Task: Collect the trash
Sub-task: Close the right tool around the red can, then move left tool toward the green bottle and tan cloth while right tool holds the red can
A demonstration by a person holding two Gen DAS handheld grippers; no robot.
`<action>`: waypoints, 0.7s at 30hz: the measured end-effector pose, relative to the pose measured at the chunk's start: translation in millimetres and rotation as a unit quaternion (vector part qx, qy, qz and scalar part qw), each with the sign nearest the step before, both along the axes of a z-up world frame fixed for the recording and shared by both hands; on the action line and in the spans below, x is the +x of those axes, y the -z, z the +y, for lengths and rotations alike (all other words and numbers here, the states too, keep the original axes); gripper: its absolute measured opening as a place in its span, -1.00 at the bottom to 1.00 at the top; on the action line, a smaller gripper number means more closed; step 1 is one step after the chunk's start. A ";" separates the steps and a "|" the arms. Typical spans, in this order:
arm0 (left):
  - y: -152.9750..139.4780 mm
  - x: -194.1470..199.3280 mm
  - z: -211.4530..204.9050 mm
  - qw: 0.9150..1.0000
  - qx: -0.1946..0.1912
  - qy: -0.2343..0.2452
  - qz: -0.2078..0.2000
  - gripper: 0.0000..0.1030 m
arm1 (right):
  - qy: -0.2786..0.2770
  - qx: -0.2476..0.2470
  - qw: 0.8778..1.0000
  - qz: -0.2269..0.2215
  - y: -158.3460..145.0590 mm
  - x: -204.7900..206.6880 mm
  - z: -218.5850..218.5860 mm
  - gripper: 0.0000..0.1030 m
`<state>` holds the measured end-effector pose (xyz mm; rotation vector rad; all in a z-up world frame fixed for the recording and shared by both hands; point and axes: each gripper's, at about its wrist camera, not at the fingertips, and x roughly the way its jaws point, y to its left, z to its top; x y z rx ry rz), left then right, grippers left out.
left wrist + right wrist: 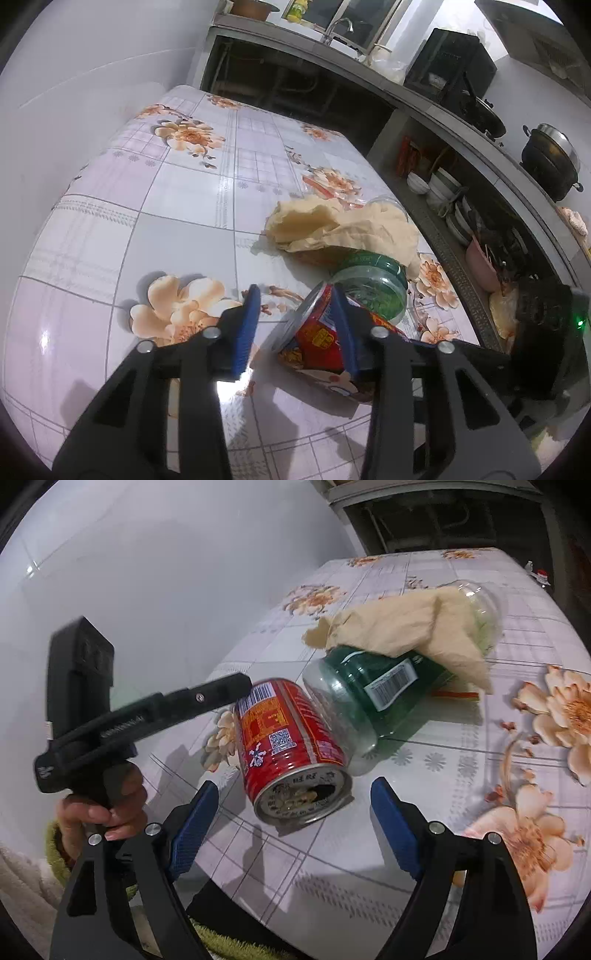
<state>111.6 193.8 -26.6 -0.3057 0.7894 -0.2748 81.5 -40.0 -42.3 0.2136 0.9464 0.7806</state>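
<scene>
Fingers: left gripper [295, 314] wide open; one blue pad sits against red can [291, 749], other pad clear of it, no grip yet. Right gripper [293, 812] also wide, empty, straddling can's open end w/o touching.

Can on its side on floral table [147, 206], touching green bottle [373, 690]; crumpled paper [399, 627] draped over bottle.

Handling, est.: can looks opened, prob. light, thin-walled, stiff but dents; slick and rolls. Take across mid-body, moderate squeeze.

Floral tablecloth [177, 192]; black pot [550, 162]; stacked bowls [439, 184].
</scene>
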 end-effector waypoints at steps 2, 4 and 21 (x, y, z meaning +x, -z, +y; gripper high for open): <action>-0.2 0.5 -1.0 1.000 0.002 0.002 -0.001 -0.41 | -0.004 0.001 1.000 0.002 3.8 2.9 5.9 0.60; -0.1 1.1 -1.3 1.000 0.001 0.004 -0.001 -0.42 | -0.006 0.002 1.000 0.001 5.2 4.8 10.5 0.60; -2.0 -9.3 -26.8 0.998 0.026 0.049 0.022 -0.47 | 0.048 -0.044 0.998 -0.014 -18.0 -18.2 -16.1 0.25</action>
